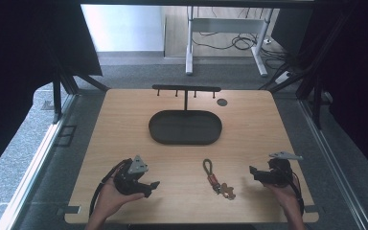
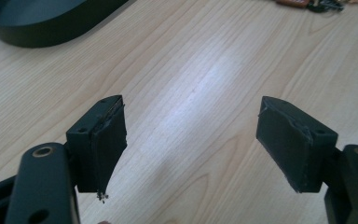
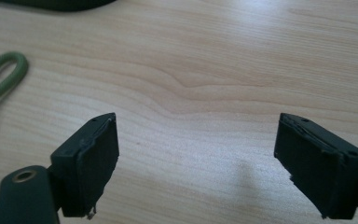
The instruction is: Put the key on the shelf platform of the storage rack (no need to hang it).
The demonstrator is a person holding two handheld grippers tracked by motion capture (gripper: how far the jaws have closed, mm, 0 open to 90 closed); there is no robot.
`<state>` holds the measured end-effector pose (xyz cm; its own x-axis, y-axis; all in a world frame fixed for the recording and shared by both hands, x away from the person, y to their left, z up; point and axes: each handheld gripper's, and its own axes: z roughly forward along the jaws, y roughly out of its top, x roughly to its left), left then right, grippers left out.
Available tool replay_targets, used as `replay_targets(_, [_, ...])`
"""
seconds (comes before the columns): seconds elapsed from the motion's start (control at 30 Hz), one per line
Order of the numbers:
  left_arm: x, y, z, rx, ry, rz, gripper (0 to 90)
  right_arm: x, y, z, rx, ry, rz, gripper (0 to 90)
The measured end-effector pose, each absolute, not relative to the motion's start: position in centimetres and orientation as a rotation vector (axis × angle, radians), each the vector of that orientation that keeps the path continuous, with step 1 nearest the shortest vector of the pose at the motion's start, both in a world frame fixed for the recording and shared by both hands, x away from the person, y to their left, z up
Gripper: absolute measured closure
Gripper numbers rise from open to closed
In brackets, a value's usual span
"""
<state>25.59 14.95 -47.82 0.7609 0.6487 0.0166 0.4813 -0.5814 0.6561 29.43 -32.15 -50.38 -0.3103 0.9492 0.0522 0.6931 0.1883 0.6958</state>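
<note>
A keychain (image 1: 216,179) with a green cord loop (image 3: 2,77), a brown strap and a bunch of keys lies on the wooden table (image 1: 124,124) near its front edge. To its left my left gripper (image 1: 154,185) rests in a hand, open, jaws pointing right toward the keys (image 2: 314,3). To the keychain's right my right gripper (image 1: 252,171) is held open, jaws pointing left, nothing between them. In the left gripper view (image 2: 191,140) and the right gripper view (image 3: 196,158) only bare wood lies between the pads.
A black oval tray (image 1: 185,127) sits mid-table, with a black T-shaped hook rack (image 1: 186,89) standing behind it. A small dark disc (image 1: 222,102) lies near the far right edge. Dark curtains flank the table; a desk frame and cables stand beyond.
</note>
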Motion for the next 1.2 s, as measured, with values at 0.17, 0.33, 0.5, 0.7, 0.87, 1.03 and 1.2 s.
replay_targets(0.17, [25.4,15.0,-48.0,2.309,0.848,0.336,24.8,29.3,-32.4,-50.0,1.51,2.095,0.912,19.9])
replay_targets(0.33, [25.2,15.0,-47.7,2.29,0.849,0.338,24.9,29.1,-33.2,-50.4,1.495,2.122,0.938,24.3])
replay_targets(0.5, [25.2,14.6,-48.0,2.314,0.845,0.35,25.0,29.2,-33.5,-50.9,1.499,2.146,0.912,26.0])
replay_targets(0.7, [25.0,13.9,-48.1,2.323,0.8,0.323,24.8,28.7,-34.1,-50.4,1.477,2.152,0.938,31.1])
replay_targets(0.87, [25.2,14.1,-48.3,2.317,0.815,0.32,24.8,28.9,-34.9,-50.7,1.475,2.18,0.918,35.9])
replay_targets(1.03, [25.1,14.2,-48.1,2.307,0.808,0.316,24.8,28.8,-35.0,-50.5,1.474,2.182,0.93,38.0])
replay_targets(1.2, [25.0,14.2,-48.0,2.291,0.793,0.297,24.9,28.6,-34.5,-49.6,1.452,2.198,0.964,39.4])
